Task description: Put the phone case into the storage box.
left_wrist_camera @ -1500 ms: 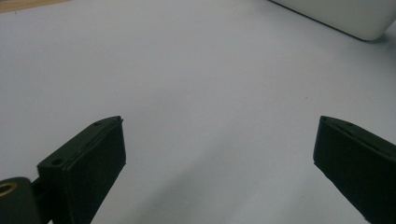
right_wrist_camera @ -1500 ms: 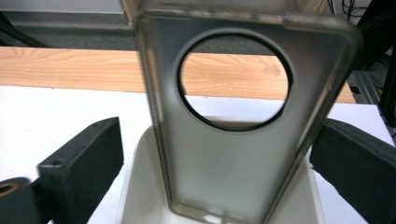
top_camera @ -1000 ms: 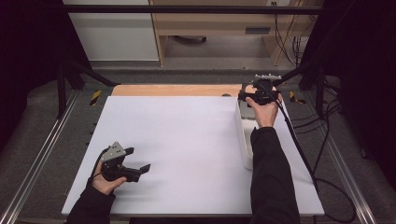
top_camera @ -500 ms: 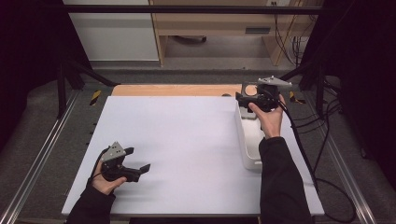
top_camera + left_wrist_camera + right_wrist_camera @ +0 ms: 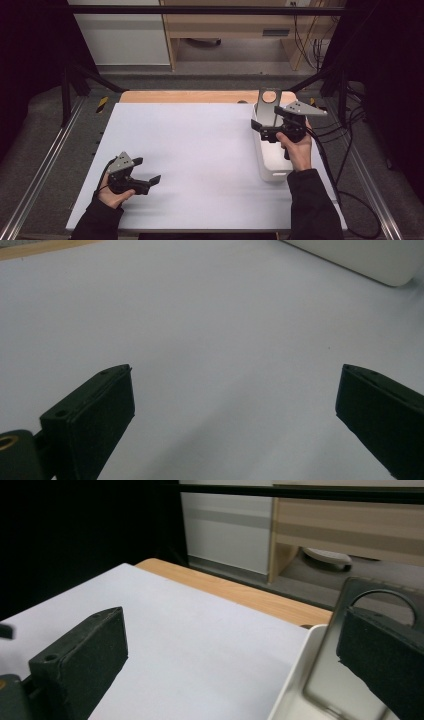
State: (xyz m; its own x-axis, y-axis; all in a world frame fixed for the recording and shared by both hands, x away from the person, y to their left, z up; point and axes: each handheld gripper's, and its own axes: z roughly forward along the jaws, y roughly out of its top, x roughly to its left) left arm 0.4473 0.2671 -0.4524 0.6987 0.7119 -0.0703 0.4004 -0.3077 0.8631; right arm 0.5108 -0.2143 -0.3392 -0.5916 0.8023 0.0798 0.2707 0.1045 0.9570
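The metal plate [image 5: 269, 106] is grey and flat, with a round hole near its top edge. It stands nearly upright in the white bin [image 5: 270, 155], just beside the far jaw of the right tool [image 5: 267, 127], whose jaws are spread. The left tool [image 5: 145, 175] hovers over the bench [image 5: 200, 145], jaws spread and empty.

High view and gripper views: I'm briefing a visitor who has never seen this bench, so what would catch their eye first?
Probably the grey metal plate with a round hole, standing up from the far end of the white tray at the table's right side, with the right gripper right beside it, jaws apart. Next, the left gripper, open over the bare white tabletop near the front left corner.
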